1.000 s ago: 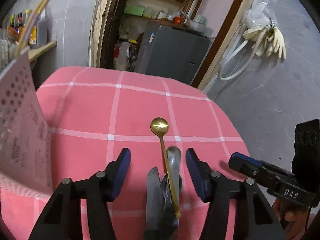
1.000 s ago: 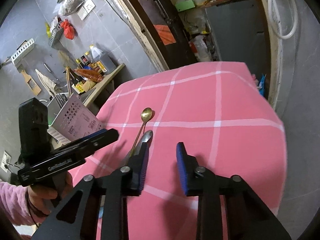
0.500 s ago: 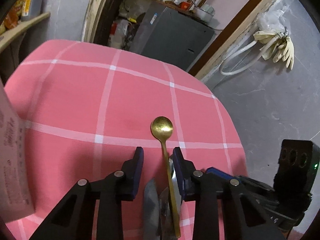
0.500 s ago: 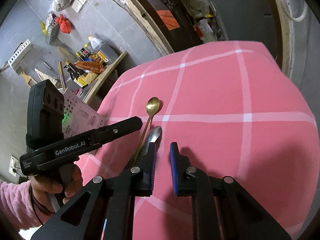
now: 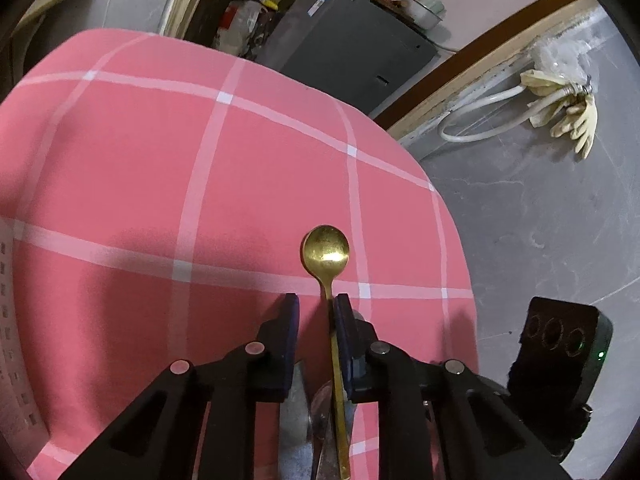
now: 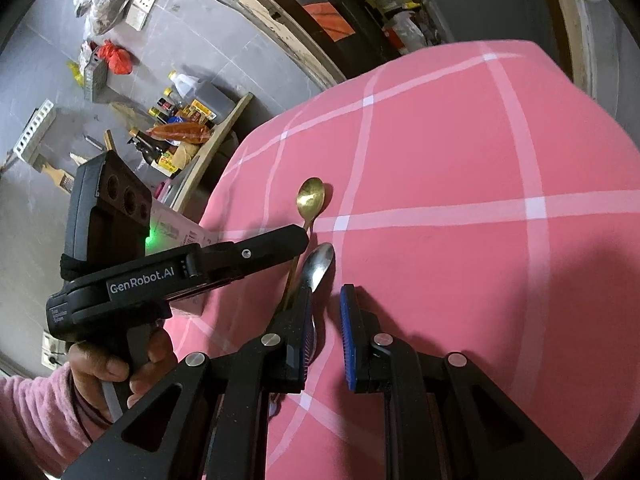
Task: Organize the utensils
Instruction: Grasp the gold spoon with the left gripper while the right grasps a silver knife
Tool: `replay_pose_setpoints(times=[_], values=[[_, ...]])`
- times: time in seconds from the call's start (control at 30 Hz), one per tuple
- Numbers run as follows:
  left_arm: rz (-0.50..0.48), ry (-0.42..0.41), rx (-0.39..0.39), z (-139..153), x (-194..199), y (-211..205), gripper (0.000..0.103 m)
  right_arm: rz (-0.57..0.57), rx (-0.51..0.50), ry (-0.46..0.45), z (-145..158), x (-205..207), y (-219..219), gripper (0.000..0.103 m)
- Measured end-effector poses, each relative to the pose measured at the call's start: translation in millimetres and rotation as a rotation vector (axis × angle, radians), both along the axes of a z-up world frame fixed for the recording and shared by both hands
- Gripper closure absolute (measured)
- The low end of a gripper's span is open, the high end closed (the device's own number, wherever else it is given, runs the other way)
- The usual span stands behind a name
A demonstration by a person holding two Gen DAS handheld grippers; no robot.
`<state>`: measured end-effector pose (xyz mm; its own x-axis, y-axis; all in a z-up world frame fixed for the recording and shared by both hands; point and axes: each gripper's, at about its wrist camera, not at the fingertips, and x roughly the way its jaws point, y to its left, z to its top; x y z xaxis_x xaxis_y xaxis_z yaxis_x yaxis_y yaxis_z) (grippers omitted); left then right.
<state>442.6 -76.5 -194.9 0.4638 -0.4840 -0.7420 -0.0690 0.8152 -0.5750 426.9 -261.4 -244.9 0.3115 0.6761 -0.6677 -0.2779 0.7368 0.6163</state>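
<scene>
Beside the silver spoon [image 6: 320, 264], left gripper [image 5: 314, 308] closing around gold spoon [image 5: 326, 248] handle; right gripper [image 6: 326, 300] nearly together, empty. Next: lift it clear.

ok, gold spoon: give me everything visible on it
The gold spoon is slim, brass-coloured metal, with a small round bowl facing up and a thin straight handle. It lies flat on the pink checked cloth. The handle runs between the closing jaws of the left tool, against its right pad. Its lower handle crosses a silver spoon.
</scene>
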Motion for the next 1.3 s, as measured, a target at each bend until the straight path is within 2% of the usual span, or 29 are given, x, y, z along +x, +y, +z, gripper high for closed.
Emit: replay_pose_setpoints(times=[0.23,0.73,0.9,1.0,1.13,1.2,1.3], values=[[0.003,0.027,-0.032,-4,5,1,0.090,-0.004,0.044,0.041,-8,8,5,0.092],[-0.014,0.055,-0.043,-9,13,2,0.097,-0.037,0.143,0.128,-21,15,6,0.098],[-0.028,0.062,-0.019,-7,10,3,0.098,-0.092,0.168,0.133,-15,10,-8,0.099],[-0.055,0.076,0.027,-5,11,-2,0.098,-0.137,0.160,0.134,-10,4,-23,0.099],[-0.113,0.132,0.076,-5,19,-9,0.098,-0.174,0.145,0.162,-14,5,-34,0.099],[-0.121,0.178,0.072,-6,26,-8,0.098,-0.186,0.156,0.187,-19,7,-35,0.099],[-0.130,0.190,0.072,-6,29,-7,0.098,-0.192,0.151,0.212,-23,11,-32,0.098]])
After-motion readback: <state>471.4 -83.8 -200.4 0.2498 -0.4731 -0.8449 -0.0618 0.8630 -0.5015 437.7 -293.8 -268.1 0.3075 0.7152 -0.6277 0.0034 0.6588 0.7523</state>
